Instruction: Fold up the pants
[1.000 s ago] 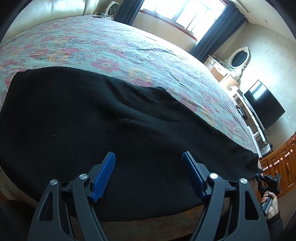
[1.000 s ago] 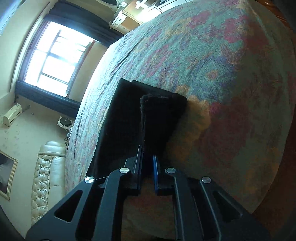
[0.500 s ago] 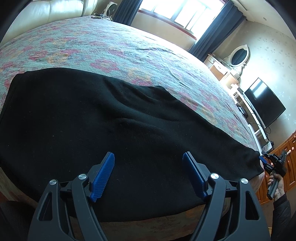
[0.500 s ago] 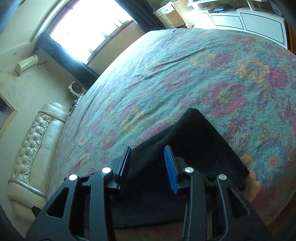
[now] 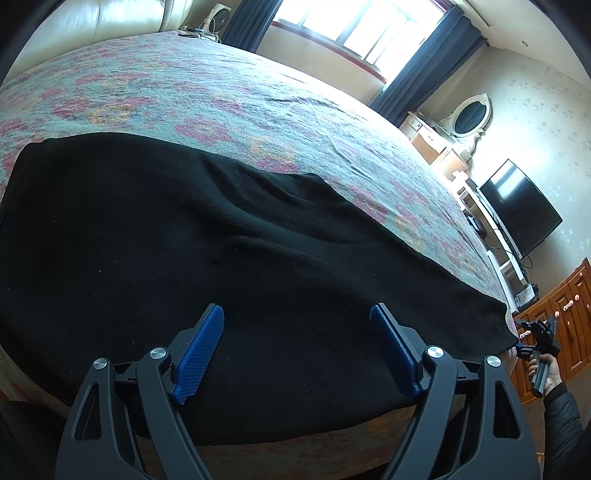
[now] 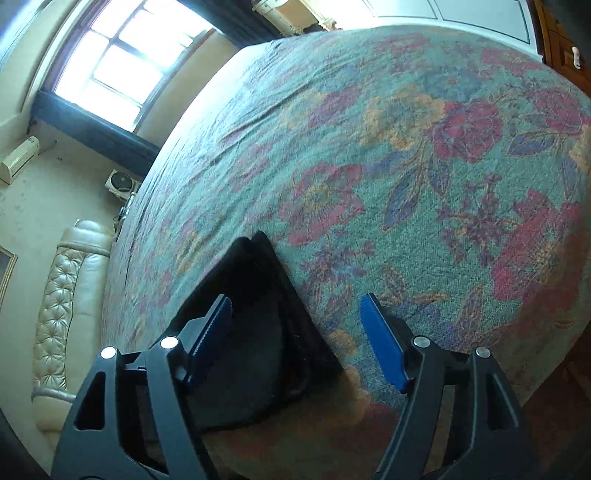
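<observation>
Black pants (image 5: pixel 207 236) lie flat along the near edge of a bed with a floral cover (image 5: pixel 207 96). My left gripper (image 5: pixel 295 350) is open and empty, hovering just above the middle of the pants. In the right wrist view the cuff end of the pants (image 6: pixel 258 317) lies on the bed cover (image 6: pixel 424 166). My right gripper (image 6: pixel 295 339) is open and empty above that cuff end. It also shows in the left wrist view (image 5: pixel 535 343), held in a hand just past the far right tip of the pants.
A cream leather headboard (image 6: pixel 62 314) stands at the left end of the bed. A window with dark curtains (image 5: pixel 354 33) is behind the bed. A television (image 5: pixel 521 210), a vanity mirror (image 5: pixel 469 118) and wooden cabinets (image 5: pixel 569 317) line the right side.
My right gripper has let go of the cuff end of the pants, opened wide and drawn back a little. The pants now lie flat. My left gripper has stayed open in place.
</observation>
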Motion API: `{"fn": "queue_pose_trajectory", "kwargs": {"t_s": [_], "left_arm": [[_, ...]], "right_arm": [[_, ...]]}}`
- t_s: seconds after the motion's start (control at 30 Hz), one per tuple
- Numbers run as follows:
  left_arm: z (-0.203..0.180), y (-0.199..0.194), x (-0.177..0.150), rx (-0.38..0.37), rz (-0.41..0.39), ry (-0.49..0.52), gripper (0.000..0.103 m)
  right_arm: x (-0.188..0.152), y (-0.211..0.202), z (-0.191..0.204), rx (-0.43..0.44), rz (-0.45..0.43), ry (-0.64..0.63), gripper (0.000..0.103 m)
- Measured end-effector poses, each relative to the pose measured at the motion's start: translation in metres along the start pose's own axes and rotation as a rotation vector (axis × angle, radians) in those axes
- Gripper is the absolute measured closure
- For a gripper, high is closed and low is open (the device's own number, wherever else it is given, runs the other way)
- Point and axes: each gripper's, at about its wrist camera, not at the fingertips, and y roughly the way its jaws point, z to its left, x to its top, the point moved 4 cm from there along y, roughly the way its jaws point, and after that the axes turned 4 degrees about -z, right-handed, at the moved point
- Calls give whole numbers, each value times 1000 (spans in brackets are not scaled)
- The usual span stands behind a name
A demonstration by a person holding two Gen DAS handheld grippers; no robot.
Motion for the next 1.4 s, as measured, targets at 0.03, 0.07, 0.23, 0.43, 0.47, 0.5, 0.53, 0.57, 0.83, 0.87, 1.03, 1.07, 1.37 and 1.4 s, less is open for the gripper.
{"fn": "queue_pose_trajectory", "kwargs": {"t_s": [0.03, 0.07, 0.23, 0.43, 0.47, 0.5, 0.53, 0.57, 0.83, 0.87, 1.03, 1.07, 1.37, 1.4], "left_arm": [[0, 0, 0, 0, -1, -4, 23], [0, -1, 0, 2, -3, -9, 23], [-1, 0, -2, 14, -9, -10, 23], [-1, 1, -1, 19, -7, -13, 23], [-1, 1, -1, 19, -6, -13, 23], [-1, 1, -1, 20, -5, -13, 23], [-1, 1, -1, 20, -5, -13, 23], [-1, 1, -1, 21, -3, -13, 23], [-1, 3, 0, 29, 1, -9, 23], [-1, 4, 0, 30, 2, -6, 23], [-2, 5, 1, 34, 7, -5, 22], [-2, 4, 1, 31, 9, -8, 22], [5, -7, 6, -8, 48, -44, 22], [5, -9, 6, -9, 49, -39, 22]], "right_arm": [[0, 4, -4, 10, 23, -6, 33], [0, 5, -6, 39, 39, 2, 33], [-2, 21, 6, 165, 173, -44, 34], [3, 28, 20, 228, 204, -44, 42], [7, 30, 21, 245, 196, -35, 45], [10, 31, 22, 249, 193, -34, 45], [12, 36, 23, 239, 195, -40, 45], [12, 42, 25, 231, 206, -51, 45], [6, 45, 31, 210, 292, -138, 82], [5, 45, 30, 204, 293, -144, 88], [-7, 41, 50, 97, 242, -231, 91], [-8, 39, 55, 66, 228, -249, 91], [-10, -1, 100, -17, 129, -293, 92], [-8, -7, 104, -21, 124, -302, 92]]}}
